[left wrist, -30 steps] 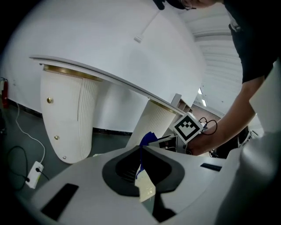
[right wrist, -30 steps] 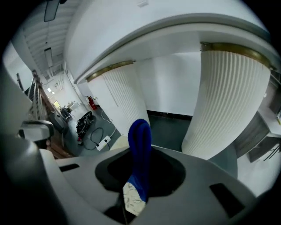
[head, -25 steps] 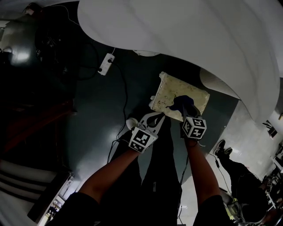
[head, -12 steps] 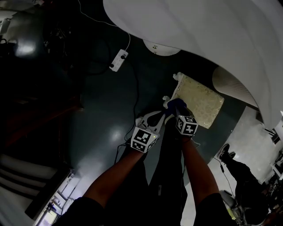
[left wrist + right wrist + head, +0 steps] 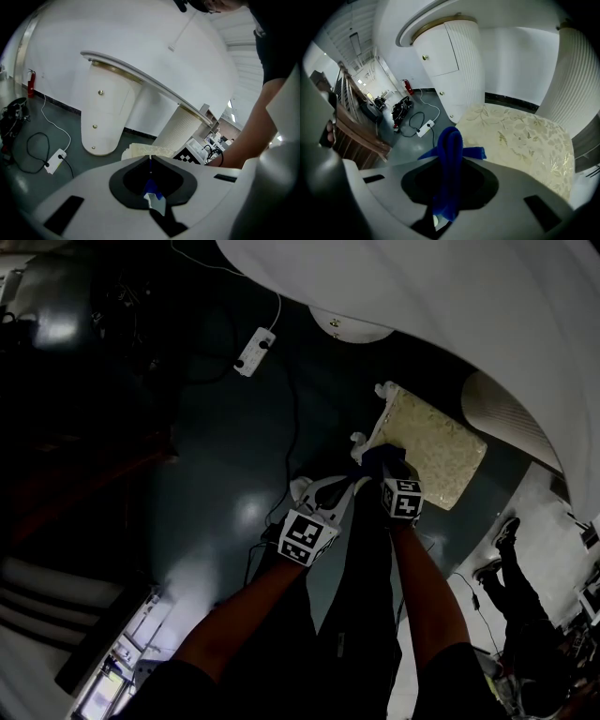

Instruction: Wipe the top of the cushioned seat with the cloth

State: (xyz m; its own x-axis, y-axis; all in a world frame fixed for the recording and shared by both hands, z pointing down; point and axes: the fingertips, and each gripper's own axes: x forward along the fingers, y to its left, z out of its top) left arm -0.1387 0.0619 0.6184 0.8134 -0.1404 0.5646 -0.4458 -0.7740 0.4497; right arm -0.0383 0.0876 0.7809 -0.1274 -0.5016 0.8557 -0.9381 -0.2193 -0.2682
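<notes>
Right gripper view: right tool [image 5: 450, 161] clenched on cloth [image 5: 450, 140] at corner of seat [image 5: 520, 140] — left tool [image 5: 150, 158] just beside, shut on a blue sliver of cloth.

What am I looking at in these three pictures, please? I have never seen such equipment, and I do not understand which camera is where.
There is no robot arm. A person holds a two-jaw gripper in each hand. The head view comes from a camera on the person's head and looks down at the dark floor. The other two views come from a camera riding on each gripper.

The right gripper is shut on a blue cloth, close to a cream, leaf-patterned cushioned seat. The left gripper is also shut, with a small blue scrap between its jaws, apparently the same cloth. A white power strip lies on the floor.
</notes>
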